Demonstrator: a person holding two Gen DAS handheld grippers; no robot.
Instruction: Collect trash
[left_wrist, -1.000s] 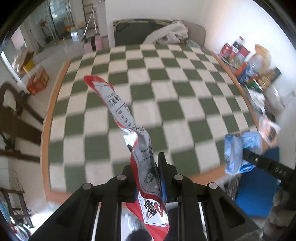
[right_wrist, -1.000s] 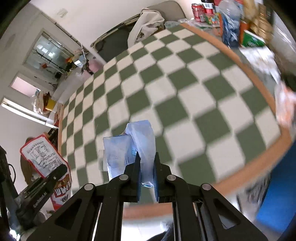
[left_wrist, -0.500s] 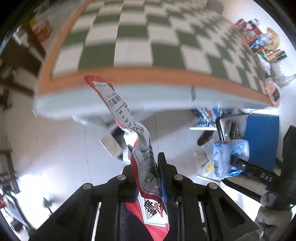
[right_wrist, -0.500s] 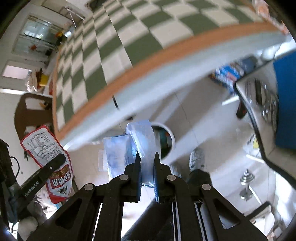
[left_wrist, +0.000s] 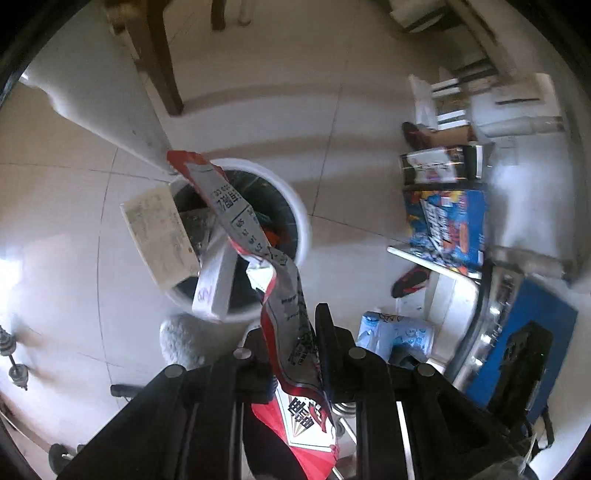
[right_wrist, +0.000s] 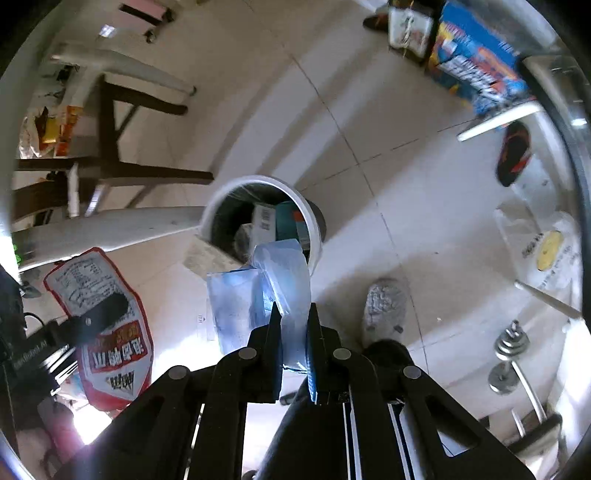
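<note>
Now both tongs hang over the bin, each pinching a bit of trash.

Left gripper (left_wrist: 290, 354) is squeezed tight on the red snack wrapper (left_wrist: 255, 236); right gripper (right_wrist: 293, 321) is clamped on the blue plastic wrapper (right_wrist: 258, 291). Below, on the tiled floor (right_wrist: 388, 177), stands the white trash bin (right_wrist: 314, 225), already holding boxes.

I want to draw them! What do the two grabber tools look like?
Both are black. The left gripper and right gripper each have two flat fingers on angled link bars joined by round silver rivets. The left gripper's side carries small white lettering.
</note>
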